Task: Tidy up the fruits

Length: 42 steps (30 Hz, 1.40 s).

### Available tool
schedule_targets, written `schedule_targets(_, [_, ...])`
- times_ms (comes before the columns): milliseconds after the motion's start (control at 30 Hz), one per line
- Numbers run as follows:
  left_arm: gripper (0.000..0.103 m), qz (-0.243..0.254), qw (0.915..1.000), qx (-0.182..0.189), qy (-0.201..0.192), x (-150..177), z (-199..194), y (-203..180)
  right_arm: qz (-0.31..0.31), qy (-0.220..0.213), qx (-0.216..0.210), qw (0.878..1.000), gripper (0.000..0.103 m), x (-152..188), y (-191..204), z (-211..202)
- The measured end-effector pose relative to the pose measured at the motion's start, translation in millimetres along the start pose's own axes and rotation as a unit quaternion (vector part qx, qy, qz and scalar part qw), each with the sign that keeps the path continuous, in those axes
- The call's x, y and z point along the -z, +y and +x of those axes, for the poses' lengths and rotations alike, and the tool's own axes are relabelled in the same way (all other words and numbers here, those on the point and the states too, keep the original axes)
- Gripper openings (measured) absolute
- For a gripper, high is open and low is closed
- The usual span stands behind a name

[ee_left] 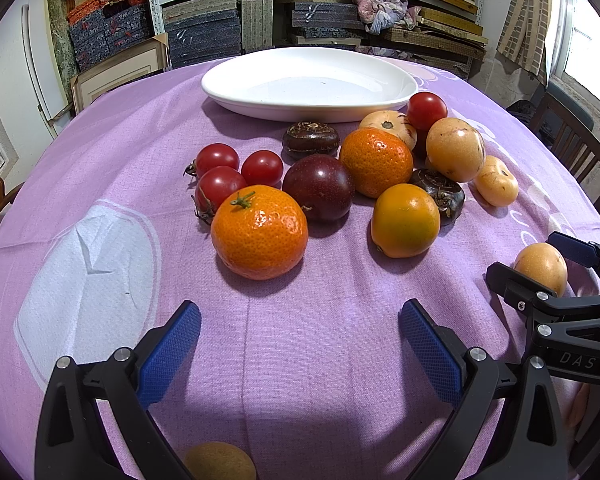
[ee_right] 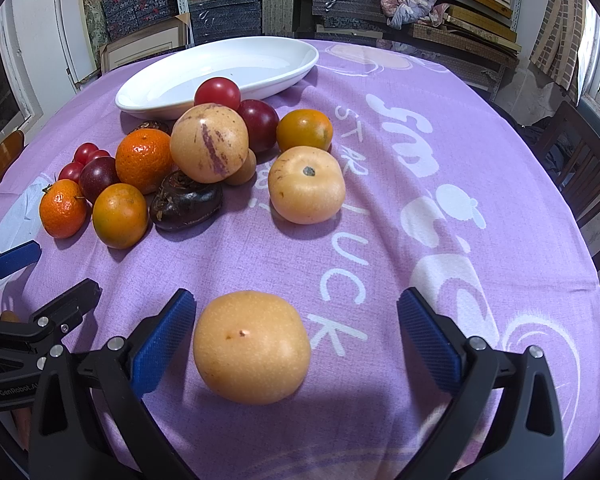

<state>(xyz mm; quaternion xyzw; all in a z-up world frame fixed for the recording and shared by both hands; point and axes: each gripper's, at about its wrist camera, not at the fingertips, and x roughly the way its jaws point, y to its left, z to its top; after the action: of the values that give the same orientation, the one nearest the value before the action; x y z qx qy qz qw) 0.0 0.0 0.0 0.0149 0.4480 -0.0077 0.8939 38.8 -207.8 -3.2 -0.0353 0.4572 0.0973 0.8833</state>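
A pile of fruit lies on the purple tablecloth in front of a white oval dish (ee_left: 308, 84), which also shows in the right wrist view (ee_right: 220, 70). A mandarin (ee_left: 259, 232) lies nearest my left gripper (ee_left: 300, 344), which is open and empty just short of it. Cherry tomatoes (ee_left: 220, 172), a dark plum (ee_left: 319, 187) and yellow-orange fruits (ee_left: 405, 220) lie behind. My right gripper (ee_right: 296, 336) is open around a pale orange round fruit (ee_right: 252, 346), which rests on the cloth between the jaws, nearer the left pad. The same fruit shows in the left wrist view (ee_left: 541, 268).
A brown fruit (ee_left: 220, 462) lies under my left gripper at the table's near edge. Another pale fruit (ee_right: 307, 185) and a striped melon-like fruit (ee_right: 209, 143) sit ahead of the right gripper. Wooden chairs (ee_right: 580, 160) stand to the right. Shelves of boxes fill the back.
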Motion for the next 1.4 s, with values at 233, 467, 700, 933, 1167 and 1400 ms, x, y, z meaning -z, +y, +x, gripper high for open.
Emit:
schedule_targets(233, [0.100, 0.000, 1.0000, 0.000, 0.000, 0.0, 0.0, 0.0, 0.000, 0.000, 0.000, 1.000, 0.099, 0.0, 0.0, 0.0])
schedule_targets(467, [0.100, 0.000, 1.0000, 0.000, 0.000, 0.0, 0.0, 0.0, 0.000, 0.000, 0.000, 1.000, 0.099, 0.0, 0.0, 0.0])
schedule_targets(700, [0.100, 0.000, 1.0000, 0.000, 0.000, 0.0, 0.0, 0.1, 0.001, 0.000, 0.002, 1.000, 0.099, 0.1, 0.4, 0.2])
schedule_targets(933, [0.100, 0.003, 1.0000, 0.000, 0.000, -0.9, -1.2, 3.6, -0.019, 0.016, -0.013, 1.000, 0.099, -2.7, 2.5, -1.9])
schedule_targets(1167, [0.100, -0.046, 0.9979, -0.011, -0.044, -10.2, -18.1, 29.8, 0.037, -0.084, -0.094, 0.991, 0.099, -8.1, -25.4, -39.4])
schedule_targets(1400, [0.075, -0.069, 0.9969, 0.036, -0.005, -15.9, -9.8, 43.7, 0.071, -0.103, -0.140, 0.982, 0.099, -11.9, -48.0, -54.2])
